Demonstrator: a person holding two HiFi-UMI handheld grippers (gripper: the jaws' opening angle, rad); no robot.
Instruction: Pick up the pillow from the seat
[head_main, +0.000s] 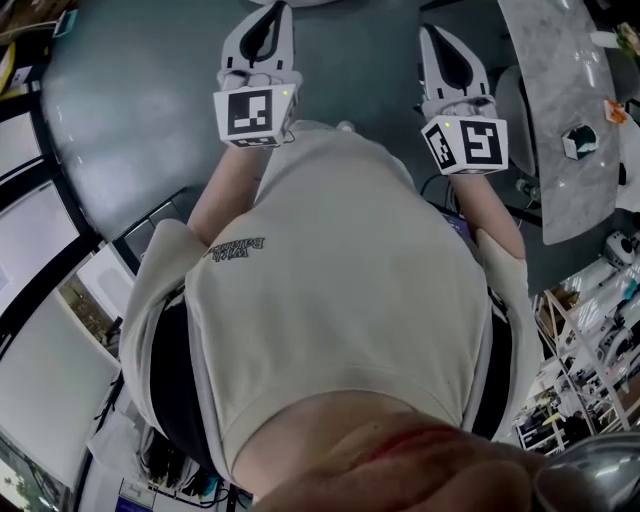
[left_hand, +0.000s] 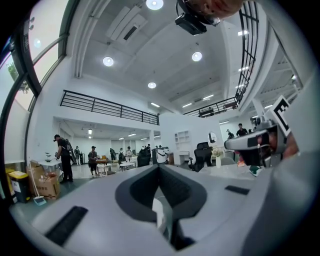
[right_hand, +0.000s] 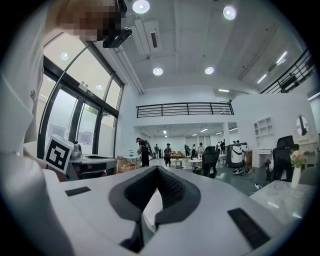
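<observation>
Head view shows no pillow or seat, and the left gripper (head_main: 268, 14) and right gripper (head_main: 436, 38) both have shut, empty jaws, so find the seat first, then open them wide.

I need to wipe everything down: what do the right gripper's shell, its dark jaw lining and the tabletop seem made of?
Right gripper shell: matte pale-grey plastic, smooth and moulded. Dark lining: finely ribbed, probably rubber. Tabletop: pale with grey veins, faintly glossy; marble or an imitation, cannot tell.
</observation>
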